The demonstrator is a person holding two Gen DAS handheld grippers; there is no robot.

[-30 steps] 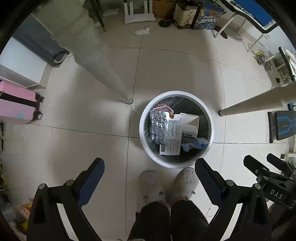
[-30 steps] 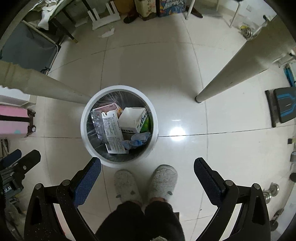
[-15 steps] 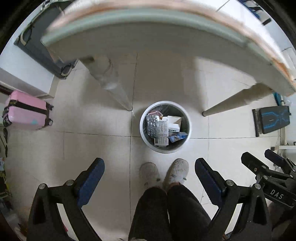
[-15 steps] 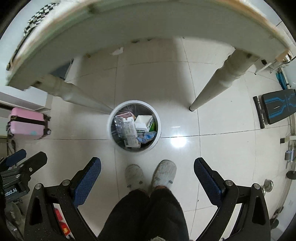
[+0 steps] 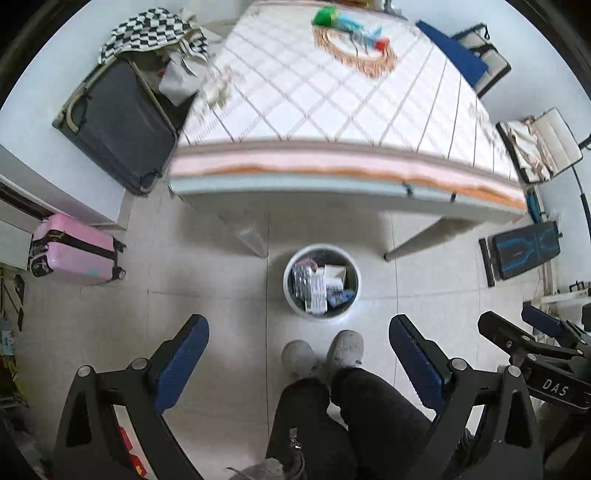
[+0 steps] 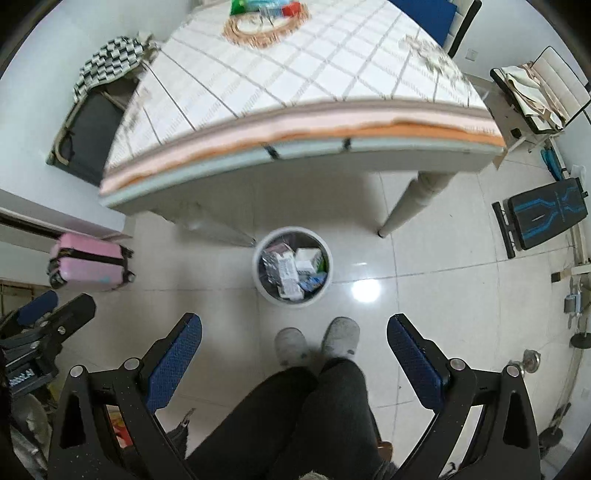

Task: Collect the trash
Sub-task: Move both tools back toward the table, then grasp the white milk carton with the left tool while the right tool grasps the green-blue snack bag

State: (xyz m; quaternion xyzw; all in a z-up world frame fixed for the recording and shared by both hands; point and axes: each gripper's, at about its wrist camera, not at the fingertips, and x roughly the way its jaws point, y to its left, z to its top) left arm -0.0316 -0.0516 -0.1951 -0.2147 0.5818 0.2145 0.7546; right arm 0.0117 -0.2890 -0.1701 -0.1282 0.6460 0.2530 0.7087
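Observation:
A white round trash bin stands on the tiled floor under the table's front edge, filled with boxes, blister packs and wrappers; it also shows in the right wrist view. My left gripper is open and empty, high above the floor. My right gripper is open and empty at a similar height. On the far side of the table, green, blue and red items lie on a round woven mat.
A checked tabletop fills the upper view. A pink suitcase and a dark folding cot stand at the left. A black exercise bench is at the right. The person's feet in grey slippers stand before the bin.
Both grippers have risen from just above the bin to above table height. The bin looks smaller and the tabletop has come into view. Both stay open and empty.

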